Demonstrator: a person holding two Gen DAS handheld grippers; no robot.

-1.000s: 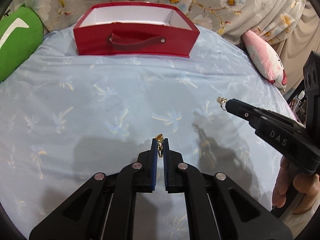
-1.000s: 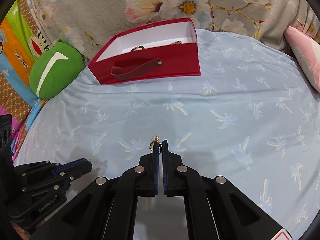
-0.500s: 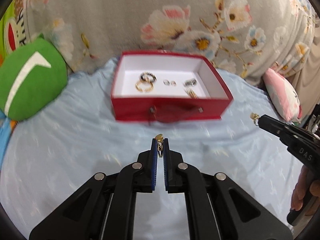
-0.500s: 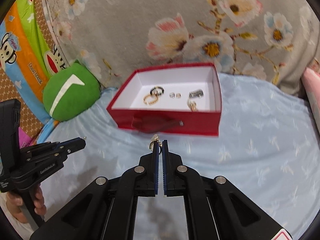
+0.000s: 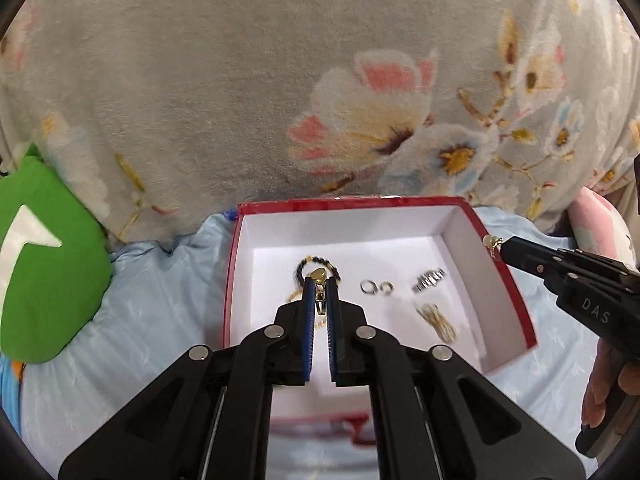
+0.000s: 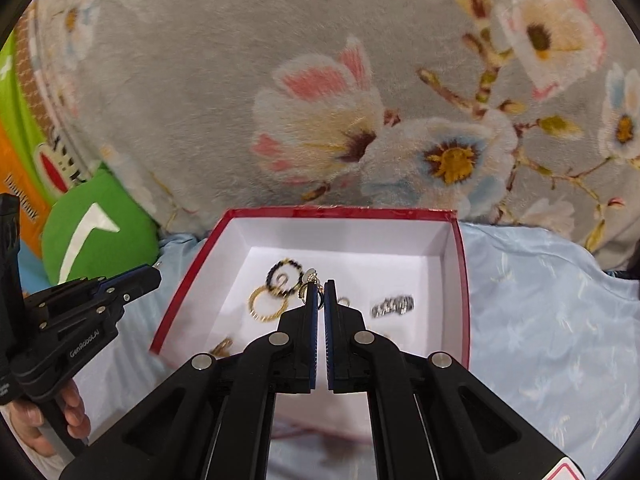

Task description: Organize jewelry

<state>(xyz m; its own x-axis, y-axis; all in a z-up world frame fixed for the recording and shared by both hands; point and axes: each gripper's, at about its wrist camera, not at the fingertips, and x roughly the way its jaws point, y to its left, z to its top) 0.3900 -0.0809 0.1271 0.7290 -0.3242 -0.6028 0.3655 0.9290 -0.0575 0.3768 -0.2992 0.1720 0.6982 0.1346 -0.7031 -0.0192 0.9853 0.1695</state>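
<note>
A red box [image 5: 516,300] with a white inside, also in the right wrist view [image 6: 463,280], holds several jewelry pieces: a black beaded ring [image 6: 285,277], a gold ring [image 6: 267,309], two small silver hoops [image 5: 376,287], a silver band [image 5: 428,279] and a gold piece [image 5: 437,317]. My left gripper [image 5: 319,284] is shut on a small gold earring [image 5: 319,276] above the box's inside. My right gripper [image 6: 319,286] is shut on a small gold earring [image 6: 314,278], also over the box; in the left wrist view [image 5: 499,247] it is at the box's right wall.
The box lies on a light blue sheet [image 6: 540,312]. A grey floral blanket [image 5: 320,100] rises behind it. A green cushion [image 5: 44,272] lies to the left and a pink pillow [image 5: 592,220] to the right.
Both grippers have moved forward from the open sheet to over the box, each still holding its earring. The box now fills the middle of both views.
</note>
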